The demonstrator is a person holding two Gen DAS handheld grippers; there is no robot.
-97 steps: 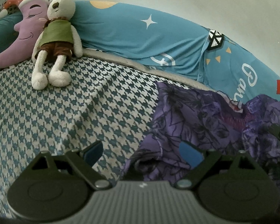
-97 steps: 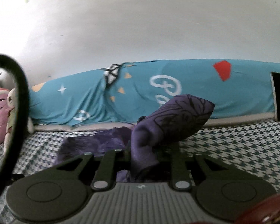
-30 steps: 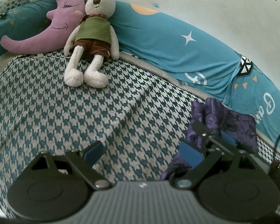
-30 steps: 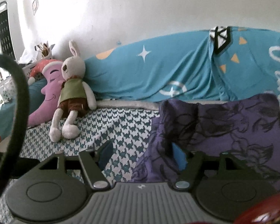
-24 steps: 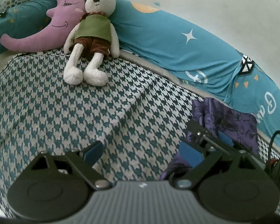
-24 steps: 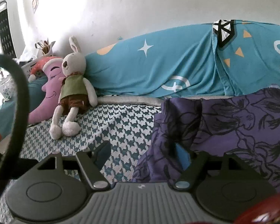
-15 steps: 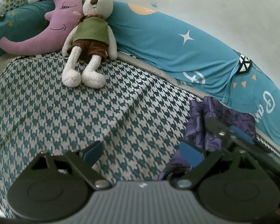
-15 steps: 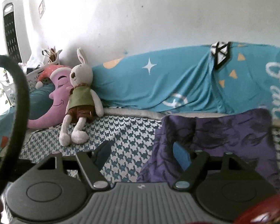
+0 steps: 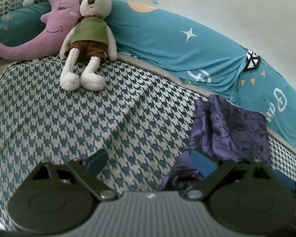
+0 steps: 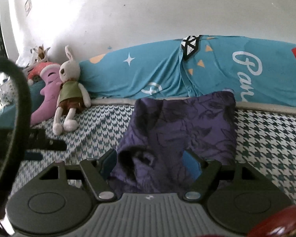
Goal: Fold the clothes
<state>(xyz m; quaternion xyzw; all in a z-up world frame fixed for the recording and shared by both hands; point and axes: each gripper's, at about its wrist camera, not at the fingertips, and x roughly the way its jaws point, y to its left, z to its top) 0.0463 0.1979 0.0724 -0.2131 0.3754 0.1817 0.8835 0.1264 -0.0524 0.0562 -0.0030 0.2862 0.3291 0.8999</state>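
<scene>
Already we find the purple floral garment (image 10: 179, 130) lying on the houndstooth bedspread (image 9: 69, 122), its far edge up against the grey mattress edge below the teal bedsheet (image 10: 148, 75) draped along the wall. It reads as a compact, roughly rectangular bundle, with straight sides and one rolled opening facing us at its near end; we judge that it has been folded at least partway, though one moment cannot tell us whether more folds are meant.

Our right gripper (image 10: 150, 162) hangs low over the near end of the garment, its fingers spread wide with the cloth lying between them but not pinched; the blue pads stand clear on either side. That stance would suit either letting the cloth go after laying it down or coming in for a fresh hold, and we cannot say which.

Our left gripper (image 9: 148, 159) sits just left of the bundle, fingers likewise parted and holding nothing, its right pad close to the garment's left edge and its left pad over bare bedspread. From the right wrist view we see the left gripper's tips well off to the side.

At the head of the bed a plush rabbit (image 9: 88, 37) leans on a purple moon pillow (image 9: 39, 33), well apart from the work, so the middle of the bed is free for smoothing.
</scene>
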